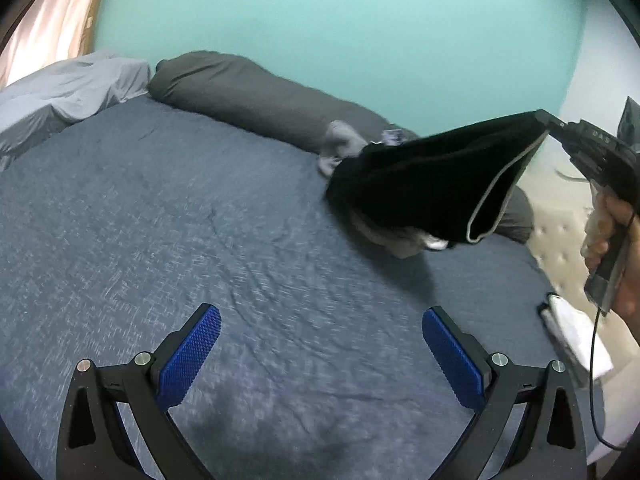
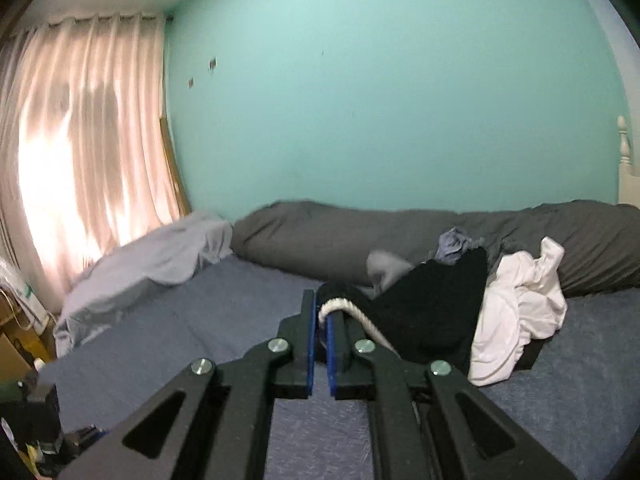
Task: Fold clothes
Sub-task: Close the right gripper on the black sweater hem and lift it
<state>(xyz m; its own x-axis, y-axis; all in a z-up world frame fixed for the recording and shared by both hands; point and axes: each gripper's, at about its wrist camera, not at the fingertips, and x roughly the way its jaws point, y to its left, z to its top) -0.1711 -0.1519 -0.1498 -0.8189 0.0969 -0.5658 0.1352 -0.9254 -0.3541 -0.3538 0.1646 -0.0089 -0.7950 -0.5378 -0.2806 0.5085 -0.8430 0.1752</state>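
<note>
A black garment (image 1: 432, 184) with a pale trim hangs stretched above the blue bed cover, its lower end trailing into a pile of clothes. My right gripper (image 1: 550, 122) is shut on its upper edge at the right of the left wrist view, held by a hand (image 1: 612, 232). The right wrist view shows that gripper (image 2: 320, 312) pinching the black garment (image 2: 424, 312) at its white trim, with white clothing (image 2: 520, 312) lying beside it. My left gripper (image 1: 320, 320) stands open over the bare bed cover (image 1: 200, 220), with nothing between its blue pads (image 1: 188, 360).
A long dark grey pillow (image 1: 260, 96) lies along the teal wall, and a light grey pillow (image 1: 68, 92) sits at the far left. Curtains (image 2: 80, 168) cover a window on the left. A white bed post (image 2: 626, 160) stands right. Papers (image 1: 576, 336) lie at the bed's right edge.
</note>
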